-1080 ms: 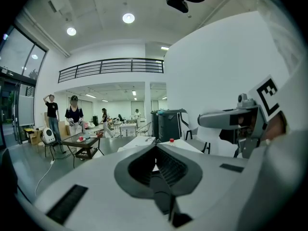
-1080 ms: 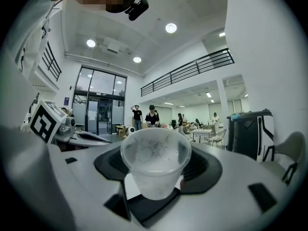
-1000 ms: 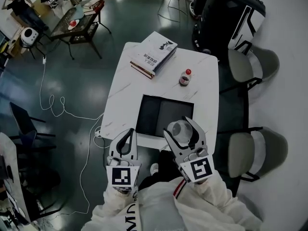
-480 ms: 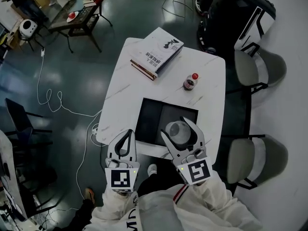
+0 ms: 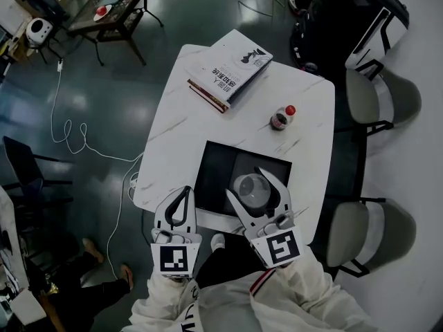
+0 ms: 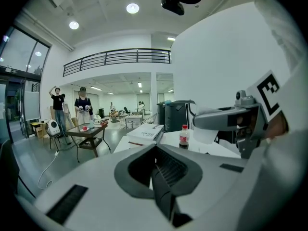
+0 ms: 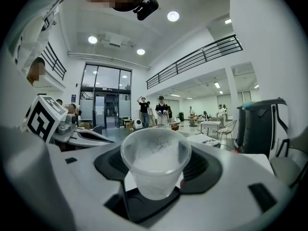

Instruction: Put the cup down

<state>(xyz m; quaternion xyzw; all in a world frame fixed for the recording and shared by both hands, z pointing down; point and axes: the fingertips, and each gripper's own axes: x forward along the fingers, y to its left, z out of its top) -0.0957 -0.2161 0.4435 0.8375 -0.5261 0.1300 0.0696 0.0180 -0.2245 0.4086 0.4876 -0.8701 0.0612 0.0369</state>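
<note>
A clear plastic cup (image 5: pixel 250 189) hangs upright over the near part of a black mat (image 5: pixel 218 164) on the white table (image 5: pixel 183 123). My right gripper (image 5: pixel 249 184) is shut on it, one jaw on each side of its wall. In the right gripper view the cup (image 7: pixel 155 165) fills the space between the jaws and looks empty. My left gripper (image 5: pixel 183 192) hovers at the table's near edge, left of the mat, shut with nothing in it. In the left gripper view its jaws (image 6: pixel 155 160) meet, and the right gripper (image 6: pixel 226 121) shows at the right.
A stack of books (image 5: pixel 230 75) lies at the table's far side. A small red-capped bottle (image 5: pixel 282 118) stands beyond the mat on the right. Two chairs (image 5: pixel 382 95) (image 5: pixel 374 228) stand right of the table, and a black machine (image 5: pixel 346 12) stands behind it.
My right gripper has drifted a little left and further over the mat, still with the cup in it. The left gripper has kept its place at the table edge.
</note>
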